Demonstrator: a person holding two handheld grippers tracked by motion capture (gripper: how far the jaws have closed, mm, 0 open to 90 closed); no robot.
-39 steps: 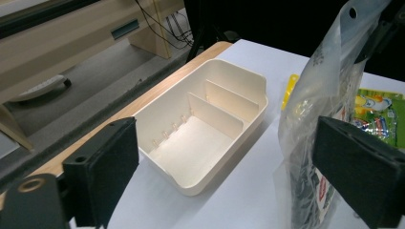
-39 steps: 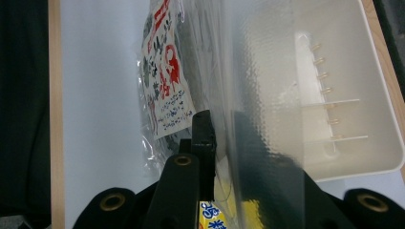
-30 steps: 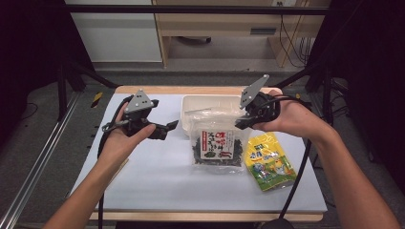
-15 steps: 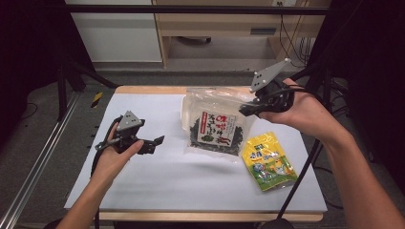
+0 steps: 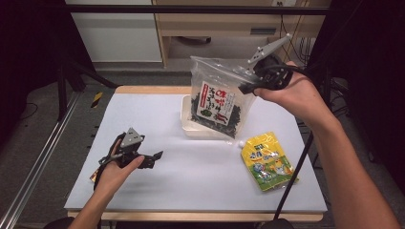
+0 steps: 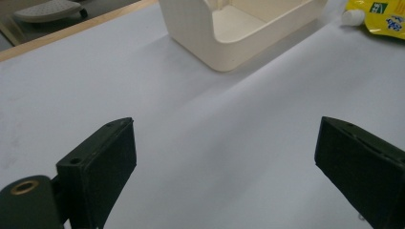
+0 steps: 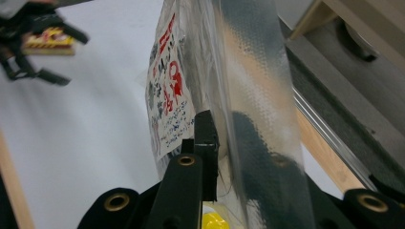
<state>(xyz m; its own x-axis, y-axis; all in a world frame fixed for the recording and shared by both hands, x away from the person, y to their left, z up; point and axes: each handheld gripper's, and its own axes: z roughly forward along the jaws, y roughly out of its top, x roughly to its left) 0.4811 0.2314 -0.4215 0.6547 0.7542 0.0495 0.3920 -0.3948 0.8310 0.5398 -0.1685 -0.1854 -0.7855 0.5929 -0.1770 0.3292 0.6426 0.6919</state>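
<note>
The right gripper is clamped on the top corner of a clear bag of dried seaweed, which hangs in the air above the white tub. The left gripper sits low over the table, jaws spread wide with nothing between them.

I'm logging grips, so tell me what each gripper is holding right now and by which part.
The right gripper pinches the clear seaweed bag by its upper right edge, lifted above the white tub. The left gripper is open and holds nothing.
</note>
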